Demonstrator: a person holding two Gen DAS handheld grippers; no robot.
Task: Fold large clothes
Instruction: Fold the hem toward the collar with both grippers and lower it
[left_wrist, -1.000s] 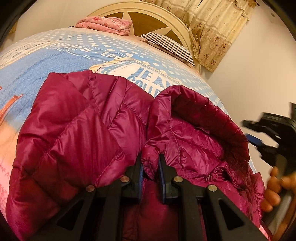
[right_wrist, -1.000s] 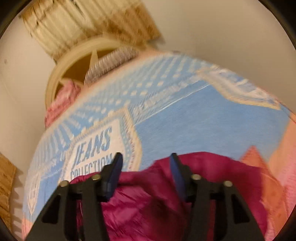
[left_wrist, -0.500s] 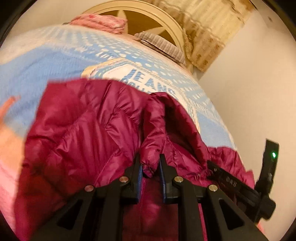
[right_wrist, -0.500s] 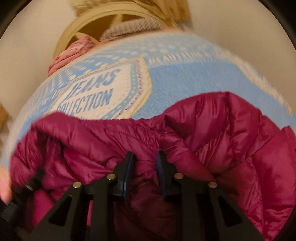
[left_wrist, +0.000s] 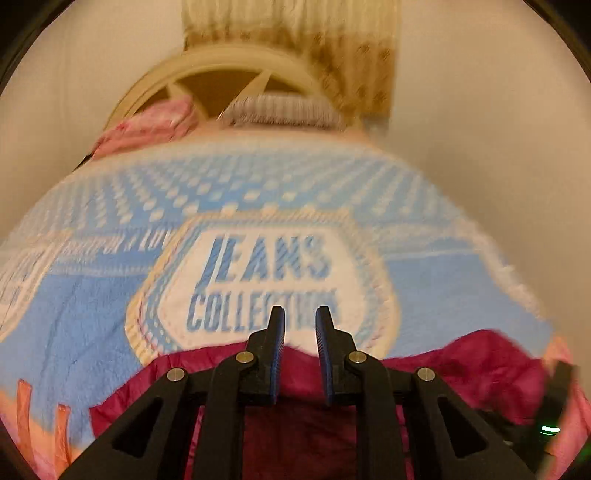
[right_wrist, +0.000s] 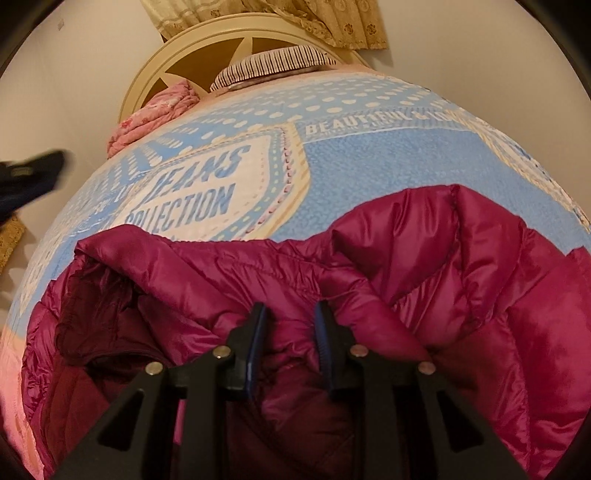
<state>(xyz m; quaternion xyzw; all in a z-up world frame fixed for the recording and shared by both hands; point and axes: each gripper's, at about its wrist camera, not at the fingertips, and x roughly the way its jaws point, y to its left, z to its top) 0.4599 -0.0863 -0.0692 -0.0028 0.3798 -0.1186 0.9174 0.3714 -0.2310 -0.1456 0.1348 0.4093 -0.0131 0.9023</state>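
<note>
A magenta puffer jacket (right_wrist: 443, 258) lies crumpled on the blue printed blanket (right_wrist: 369, 166) of a bed. In the right wrist view my right gripper (right_wrist: 290, 314) is shut on a fold of the jacket near its dark-lined hood (right_wrist: 96, 306). In the left wrist view my left gripper (left_wrist: 299, 314) hangs above the jacket (left_wrist: 461, 362), jaws a little apart with nothing between them and only the blanket (left_wrist: 92, 314) showing through. The left gripper's dark, blurred body (right_wrist: 29, 177) shows at the left edge of the right wrist view. The right gripper's body (left_wrist: 554, 406) shows at the lower right.
At the head of the bed stand a cream headboard (right_wrist: 207, 40), a striped pillow (right_wrist: 273, 62) and a folded pink cloth (right_wrist: 155, 110). A patterned curtain (right_wrist: 295, 14) hangs behind. A pale wall runs close along the bed's left side.
My left gripper let go of the jacket's hood edge and rose away, so its view now faces the blanket. My right gripper came down and closed on a jacket fold.
</note>
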